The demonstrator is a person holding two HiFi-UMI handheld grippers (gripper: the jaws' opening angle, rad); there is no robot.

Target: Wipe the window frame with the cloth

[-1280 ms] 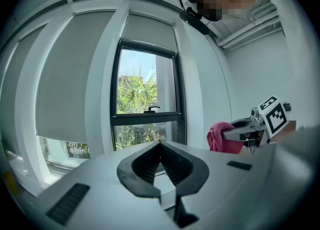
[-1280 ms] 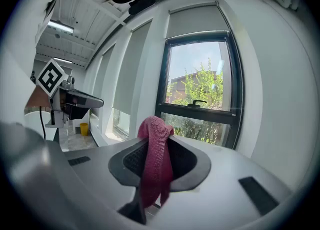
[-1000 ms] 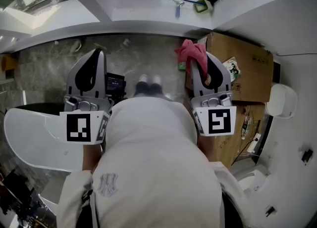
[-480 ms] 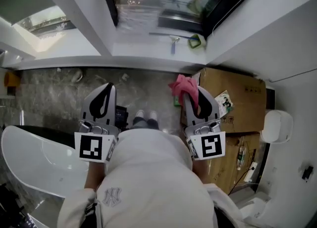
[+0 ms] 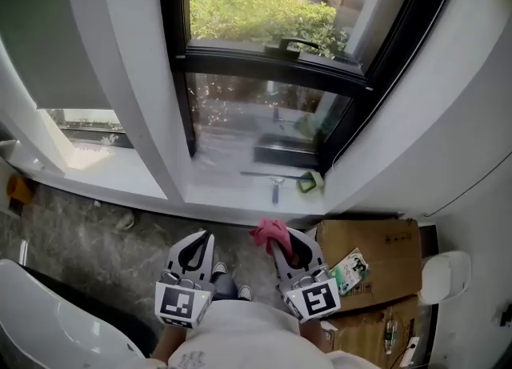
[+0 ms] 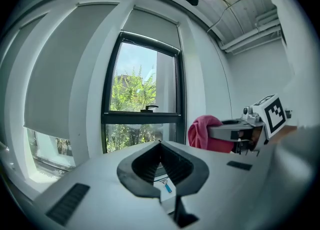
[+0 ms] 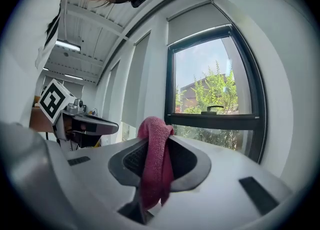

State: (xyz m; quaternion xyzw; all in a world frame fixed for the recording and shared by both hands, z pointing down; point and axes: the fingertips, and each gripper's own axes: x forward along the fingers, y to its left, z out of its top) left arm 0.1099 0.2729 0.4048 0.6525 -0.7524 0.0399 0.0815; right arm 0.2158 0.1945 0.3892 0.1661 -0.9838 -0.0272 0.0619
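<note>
The right gripper (image 7: 159,141) is clamped on the pink cloth (image 7: 154,169), with a fold bunched above its jaws, likely so a soft pad meets the surface first. The left gripper (image 6: 160,145) rides beside it, jaws together and empty, apparently kept in reserve. Both hang low over the floor (image 5: 96,231), well apart from the dark window frame (image 5: 264,63), so wiping looks not yet begun.

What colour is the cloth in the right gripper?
Deep pink. The cloth shows best in the right gripper view, clamped in the right gripper.
</note>
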